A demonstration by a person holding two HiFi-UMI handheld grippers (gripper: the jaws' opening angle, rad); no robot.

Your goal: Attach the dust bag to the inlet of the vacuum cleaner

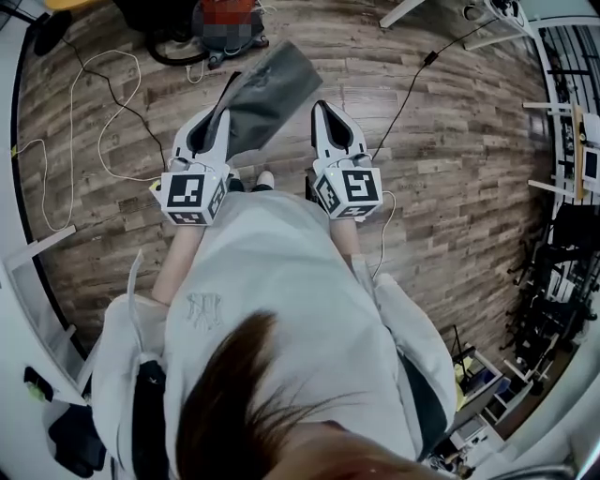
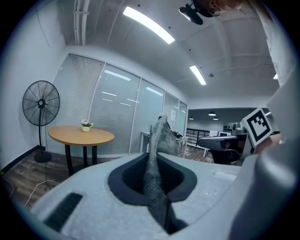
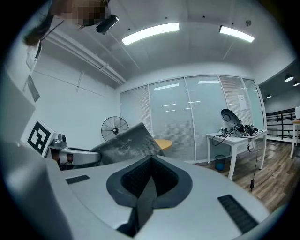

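Seen from the head view, my left gripper (image 1: 223, 114) is shut on the lower edge of a flat grey dust bag (image 1: 270, 94), which sticks out forward and to the right over the wood floor. The bag's woven cloth (image 2: 158, 140) stands upright, pinched between the left gripper's (image 2: 153, 164) jaws. My right gripper (image 1: 324, 107) floats beside the bag, shut with nothing in it; its closed jaws (image 3: 149, 164) show only dark pads. The bag (image 3: 125, 140) appears at that view's left. A red and black vacuum cleaner (image 1: 223, 21) sits on the floor ahead, partly blurred.
White and black cables (image 1: 73, 122) trail across the floor at left and right. A standing fan (image 2: 41, 104) and a round wooden table (image 2: 80, 136) are at the left, a white desk (image 3: 236, 137) with a blue bin (image 3: 220, 162) at the right. Shelving (image 1: 565, 141) lines the right side.
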